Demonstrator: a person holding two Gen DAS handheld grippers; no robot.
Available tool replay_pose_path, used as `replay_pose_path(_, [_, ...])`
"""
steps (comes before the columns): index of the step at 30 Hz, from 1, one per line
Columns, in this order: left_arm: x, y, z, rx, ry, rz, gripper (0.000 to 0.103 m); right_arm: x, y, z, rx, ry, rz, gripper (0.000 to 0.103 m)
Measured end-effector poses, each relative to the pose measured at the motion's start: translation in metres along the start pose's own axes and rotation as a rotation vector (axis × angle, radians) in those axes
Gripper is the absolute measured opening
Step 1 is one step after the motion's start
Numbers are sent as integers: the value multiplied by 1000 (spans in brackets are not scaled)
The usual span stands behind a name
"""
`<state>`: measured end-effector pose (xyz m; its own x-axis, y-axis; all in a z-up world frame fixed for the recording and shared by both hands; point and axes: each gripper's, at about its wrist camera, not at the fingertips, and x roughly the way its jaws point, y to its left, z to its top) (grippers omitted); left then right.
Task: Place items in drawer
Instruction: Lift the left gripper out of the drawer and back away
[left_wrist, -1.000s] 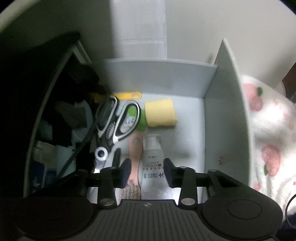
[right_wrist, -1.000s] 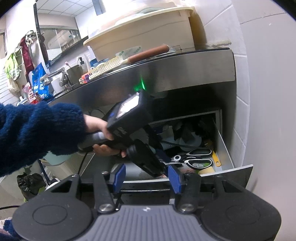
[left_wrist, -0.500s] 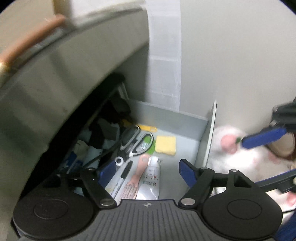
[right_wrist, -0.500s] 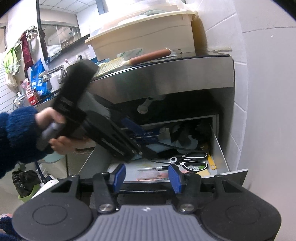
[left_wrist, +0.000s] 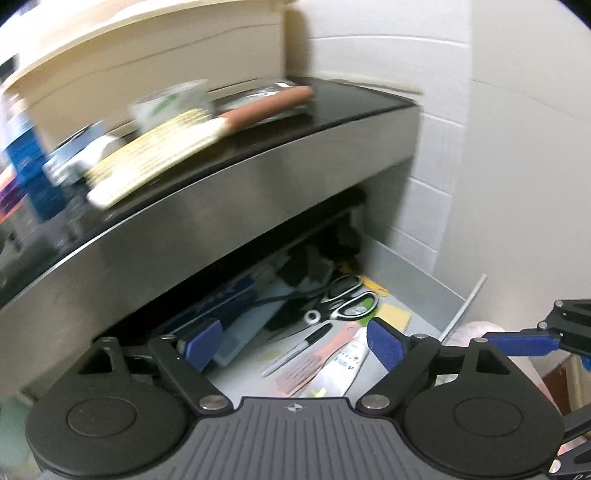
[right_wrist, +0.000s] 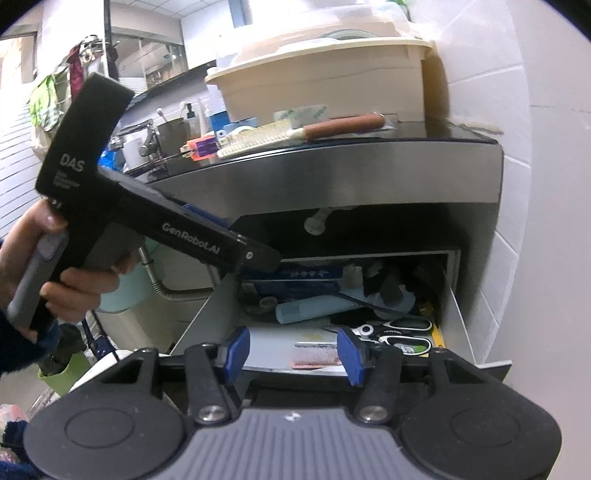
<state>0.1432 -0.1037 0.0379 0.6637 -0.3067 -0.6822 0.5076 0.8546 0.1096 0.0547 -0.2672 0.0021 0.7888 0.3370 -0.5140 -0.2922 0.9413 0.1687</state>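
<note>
Overhead, left gripper (left_wrist: 291, 341) held above the open drawer (left_wrist: 413, 284), fingers (left_wrist: 386, 343) spread wide and holding nothing. Below in the drawer: scissors (left_wrist: 351, 299) toward the back, yellow sponge (left_wrist: 397, 314) just beside them near the right wall, black marker (left_wrist: 299, 349), pink brush (left_wrist: 317, 363) and white tube (left_wrist: 345, 365) lying side by side toward the front. Bare grey floor showing along the drawer's right wall; left part crowded with dark clutter under the steel bench (left_wrist: 221, 206) edge. On the bench top, a bristle brush (left_wrist: 177, 147) with a brown handle, blurred. Lower down, right gripper (right_wrist: 291, 350) level with the drawer front edge (right_wrist: 491, 363), fingers (right_wrist: 349, 354) moderately parted, empty. Seen from there, left gripper (right_wrist: 207, 243) poised in the hand (right_wrist: 70, 280), clear of the bench lip and above the drawer's left side.
</note>
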Motion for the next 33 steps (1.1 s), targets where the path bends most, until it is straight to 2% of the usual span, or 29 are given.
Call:
replay_pose_path(2, [-4, 3, -7, -38, 7, 18, 86, 2, 4, 1, -9, 4, 5, 54])
replay_pose_path(4, [-6, 5, -14, -68, 11, 40, 86, 5, 9, 1, -17, 9, 8, 62])
replay_pose_path(9, [-24, 12, -30, -133, -11, 144, 86, 12, 20, 1, -41, 29, 22, 62])
replay_pose_path(13, [-35, 18, -47, -206, -13, 165, 86, 18, 27, 0, -49, 49, 15, 62])
replay_pose_path(23, [-53, 18, -82, -249, -24, 262, 89, 38, 34, -7, -14, 104, -57, 62])
replay_pose_path(27, [-57, 20, -90, -271, -26, 262, 89, 47, 35, -12, 2, 135, -111, 62])
replay_pose_path(33, [-57, 24, -106, -359, -20, 255, 89, 59, 32, -20, 36, 175, -189, 61])
